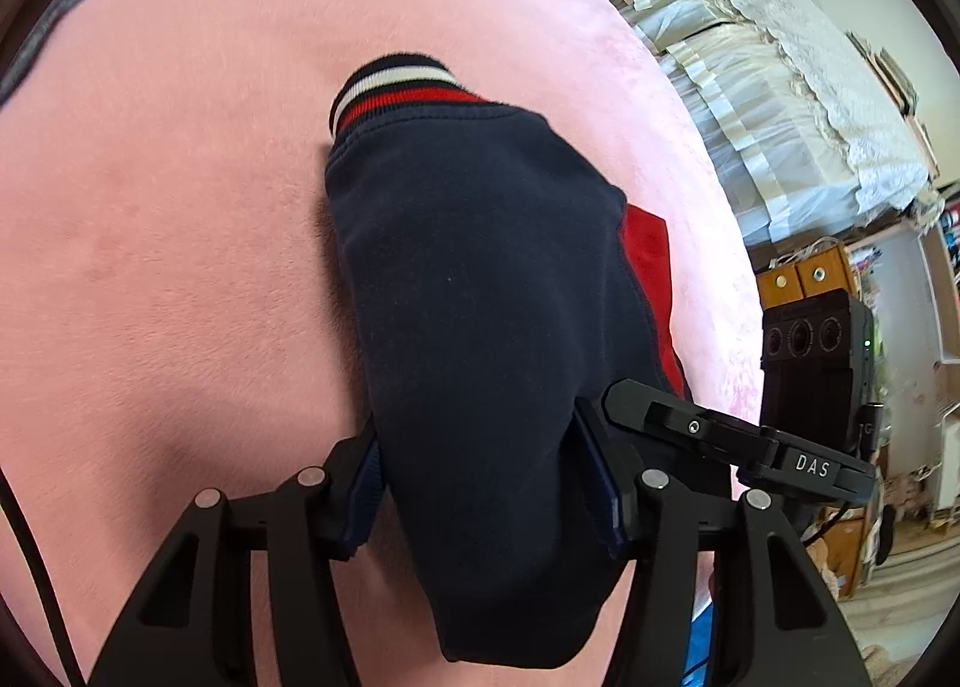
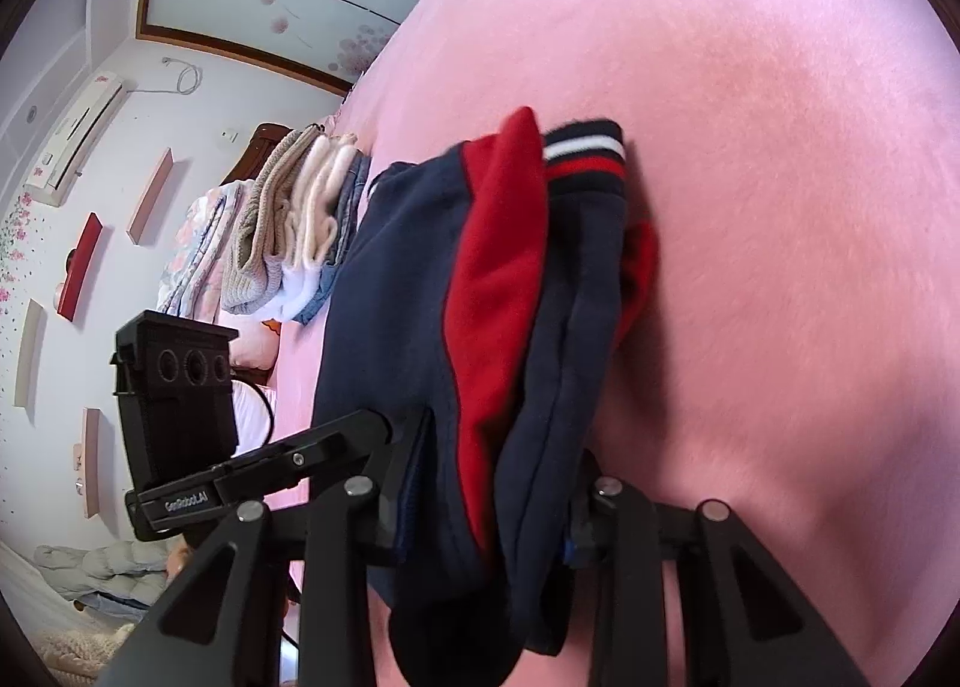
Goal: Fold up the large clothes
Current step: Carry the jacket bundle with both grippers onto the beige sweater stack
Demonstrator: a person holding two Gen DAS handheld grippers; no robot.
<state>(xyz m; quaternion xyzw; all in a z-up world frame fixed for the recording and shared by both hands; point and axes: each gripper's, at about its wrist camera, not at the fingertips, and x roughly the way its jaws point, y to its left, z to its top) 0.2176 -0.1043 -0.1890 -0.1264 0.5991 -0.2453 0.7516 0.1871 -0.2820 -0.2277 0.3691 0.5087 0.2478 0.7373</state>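
A navy garment (image 1: 480, 267) with a red panel (image 1: 648, 261) and a navy, white and red striped cuff (image 1: 396, 87) lies bunched on a pink bed cover (image 1: 180, 207). My left gripper (image 1: 474, 435) is shut on its navy fabric, which fills the gap between the blue pads (image 1: 366, 483). In the right wrist view the same garment (image 2: 408, 279) hangs in folds, red panel (image 2: 498, 279) and cuff (image 2: 585, 159) uppermost. My right gripper (image 2: 504, 447) is shut on a thick bundle of it. The two grippers hold it close side by side.
A stack of folded clothes (image 2: 300, 231) sits on the bed beyond the garment. A dark grey item (image 1: 60, 21) lies at the bed's far left. White lace-covered furniture (image 1: 780, 87) and a wooden cabinet (image 1: 804, 279) stand past the bed edge. The pink cover (image 2: 780, 207) stretches wide to the right.
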